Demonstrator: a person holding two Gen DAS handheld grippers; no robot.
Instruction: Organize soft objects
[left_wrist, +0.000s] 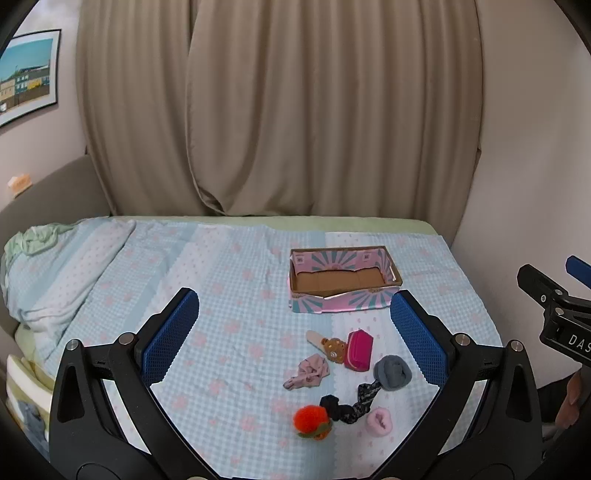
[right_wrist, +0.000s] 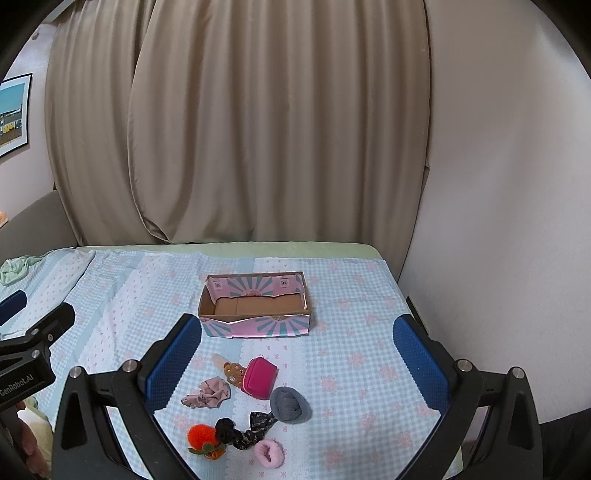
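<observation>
Both grippers, left and right, gape wide, holding nothing above the bed. Only the left view shows the pillow.

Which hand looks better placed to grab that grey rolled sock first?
Probably the right. Both tools, left and right, hang open above the bed, but the grey rolled sock sits nearly centred between the right tool's fingers, while it lies off toward the left tool's right-hand finger.

Soft, even indoor light, faint shadows cast, no glare seen, edges strongly bowed by fisheye, corners blackened.
</observation>
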